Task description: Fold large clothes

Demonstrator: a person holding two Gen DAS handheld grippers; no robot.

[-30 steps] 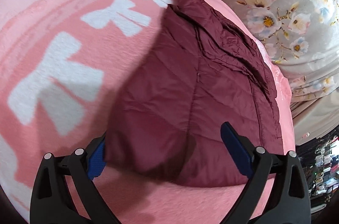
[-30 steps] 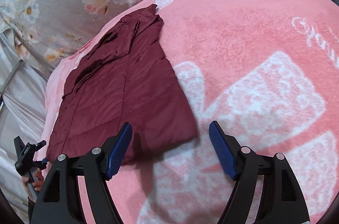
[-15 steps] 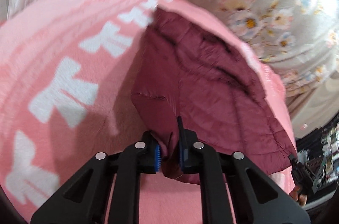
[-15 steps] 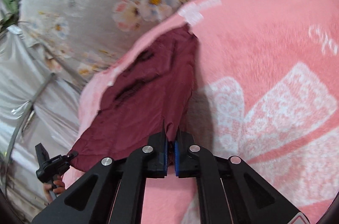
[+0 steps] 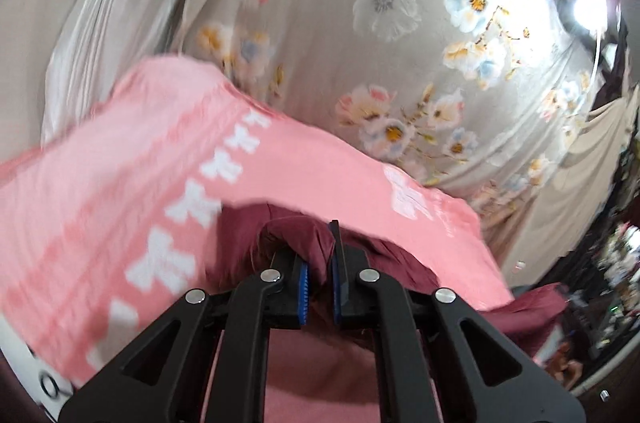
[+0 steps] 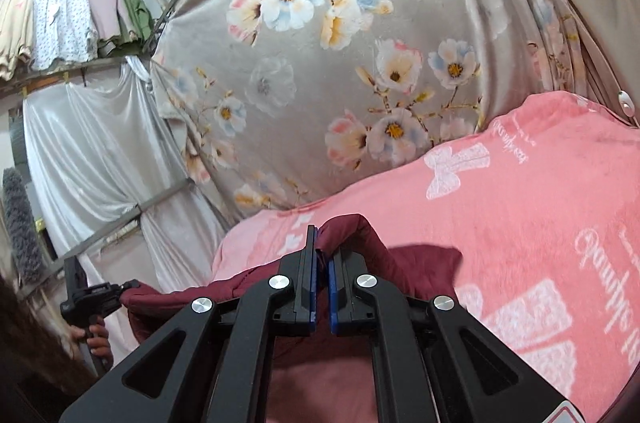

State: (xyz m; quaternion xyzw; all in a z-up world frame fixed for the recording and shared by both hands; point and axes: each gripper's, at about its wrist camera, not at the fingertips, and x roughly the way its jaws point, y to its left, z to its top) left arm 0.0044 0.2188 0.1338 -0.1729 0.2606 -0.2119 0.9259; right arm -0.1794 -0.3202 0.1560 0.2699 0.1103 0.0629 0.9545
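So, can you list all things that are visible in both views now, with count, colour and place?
jacket: one, dark red, on the pink blanket, near edge lifted and pinched at both corners.
blanket: one, pink with white bows and lettering, covering the bed.
floral curtain: one, grey with pale flowers, behind the bed.
plain curtain: one, silvery white, left in the right wrist view.
hanging clothes: several, pale and green, upper left on a rail.
left tool: one, black with blue pads, shut on the jacket.
right tool: one, black with blue pads, shut on the jacket.
hand: one, holding the left tool.
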